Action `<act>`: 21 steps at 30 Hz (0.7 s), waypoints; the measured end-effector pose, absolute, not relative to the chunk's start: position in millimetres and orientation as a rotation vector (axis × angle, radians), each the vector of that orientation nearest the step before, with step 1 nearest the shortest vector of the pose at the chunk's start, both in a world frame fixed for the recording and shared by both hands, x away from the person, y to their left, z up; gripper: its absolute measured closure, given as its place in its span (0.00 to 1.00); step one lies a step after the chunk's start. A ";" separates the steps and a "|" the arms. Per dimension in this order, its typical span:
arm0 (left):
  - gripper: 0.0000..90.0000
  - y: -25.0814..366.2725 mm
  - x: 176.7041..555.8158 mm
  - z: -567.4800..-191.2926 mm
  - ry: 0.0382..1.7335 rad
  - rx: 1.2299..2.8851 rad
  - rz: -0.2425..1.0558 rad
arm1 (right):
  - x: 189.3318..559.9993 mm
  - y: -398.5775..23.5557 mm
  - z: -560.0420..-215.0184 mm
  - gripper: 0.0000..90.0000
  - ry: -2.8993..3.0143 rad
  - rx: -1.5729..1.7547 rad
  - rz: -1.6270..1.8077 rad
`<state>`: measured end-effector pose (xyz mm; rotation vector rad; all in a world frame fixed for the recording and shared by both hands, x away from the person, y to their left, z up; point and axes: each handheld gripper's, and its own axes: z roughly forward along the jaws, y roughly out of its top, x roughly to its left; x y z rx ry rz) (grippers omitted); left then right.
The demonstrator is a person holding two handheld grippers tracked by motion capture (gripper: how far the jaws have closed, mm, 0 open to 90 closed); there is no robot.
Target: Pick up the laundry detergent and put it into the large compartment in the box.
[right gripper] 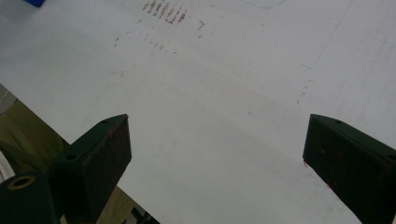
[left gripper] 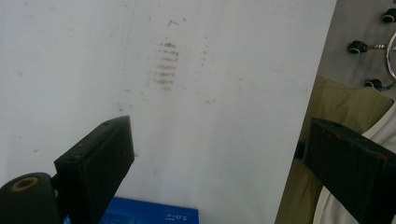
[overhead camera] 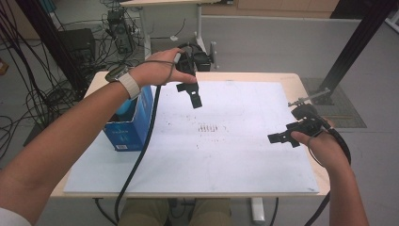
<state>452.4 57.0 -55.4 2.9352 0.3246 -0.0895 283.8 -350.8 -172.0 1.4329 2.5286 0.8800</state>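
My left gripper [overhead camera: 190, 94] hangs above the far left part of the white board [overhead camera: 235, 160], just right of an open blue carton [overhead camera: 129, 127]. In the left gripper view its black jaws stand wide apart over the bare board, with nothing between them [left gripper: 217, 135], and the carton's blue edge [left gripper: 149, 217] shows at the bottom. My right gripper [overhead camera: 281, 137] is low over the board's right side and points left. Seen in the right gripper view, it is open too, with only white surface between the jaws [right gripper: 217, 130].
A patch of rust-coloured marks [overhead camera: 207, 128] sits mid-board. The board lies on a wooden table [overhead camera: 301, 84]. Something light blue [overhead camera: 124, 107] sits inside the carton. Behind the table are cables, a table leg and black frame posts. A black cable [overhead camera: 141, 155] crosses the board's left part.
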 end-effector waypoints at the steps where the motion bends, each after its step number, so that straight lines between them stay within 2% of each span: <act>1: 0.10 57.2 452.1 -56.0 0.324 2.934 -0.089 | 283.8 -351.0 -172.3 0.08 2.528 1.433 0.881; 21: 0.10 65.7 449.7 -59.1 0.356 2.922 -0.084 | 284.4 -347.1 -172.5 0.08 2.530 1.424 0.882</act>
